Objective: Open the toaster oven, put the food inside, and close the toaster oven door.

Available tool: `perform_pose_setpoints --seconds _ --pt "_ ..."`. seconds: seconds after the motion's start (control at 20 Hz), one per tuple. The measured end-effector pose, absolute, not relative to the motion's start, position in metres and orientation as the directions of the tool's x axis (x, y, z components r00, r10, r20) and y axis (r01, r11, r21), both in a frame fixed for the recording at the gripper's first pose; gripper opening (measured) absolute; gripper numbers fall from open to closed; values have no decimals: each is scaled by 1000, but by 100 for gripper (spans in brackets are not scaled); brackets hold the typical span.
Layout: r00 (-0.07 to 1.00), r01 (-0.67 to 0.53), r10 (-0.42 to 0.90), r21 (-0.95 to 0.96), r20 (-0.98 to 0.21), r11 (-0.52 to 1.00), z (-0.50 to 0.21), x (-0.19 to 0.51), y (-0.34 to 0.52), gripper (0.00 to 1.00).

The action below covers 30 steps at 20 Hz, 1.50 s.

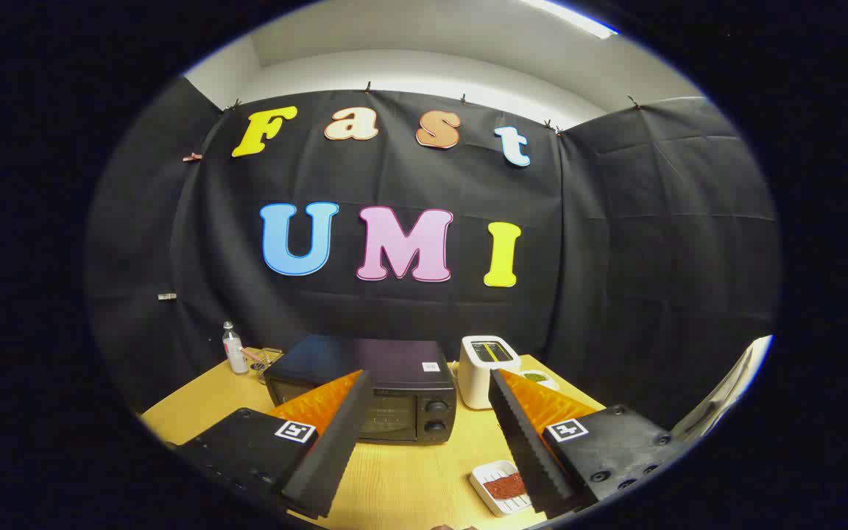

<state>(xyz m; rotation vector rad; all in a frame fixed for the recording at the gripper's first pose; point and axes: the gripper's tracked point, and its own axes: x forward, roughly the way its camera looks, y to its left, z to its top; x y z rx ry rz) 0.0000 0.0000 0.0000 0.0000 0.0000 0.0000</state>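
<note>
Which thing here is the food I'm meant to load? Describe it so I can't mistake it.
Start at the black toaster oven on the wooden table, door closed. Nearer than it, beside the open gripper's right finger, lies a small white tray. The food is the reddish-brown slab on it, unlike the taller white toaster behind.

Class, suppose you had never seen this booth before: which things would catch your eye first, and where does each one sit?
The black toaster oven stands on the wooden table, door closed, just beyond the open tool. A white toaster stands close beside the oven's knob end. A small white tray of reddish-brown food lies near the table's front edge, beside one finger.
</note>
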Motion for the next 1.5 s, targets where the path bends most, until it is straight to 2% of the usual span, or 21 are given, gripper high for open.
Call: perform_pose_setpoints --seconds 0.3,0.85,1.5 --pt "1000 -29 29 -20 -4 999 0 -1 25 97" --pt "999 -15 14 -19 -33 1000 -5 -1 32 97" --pt "986 -26 28 13 -165 1000 -40 36 62 97"
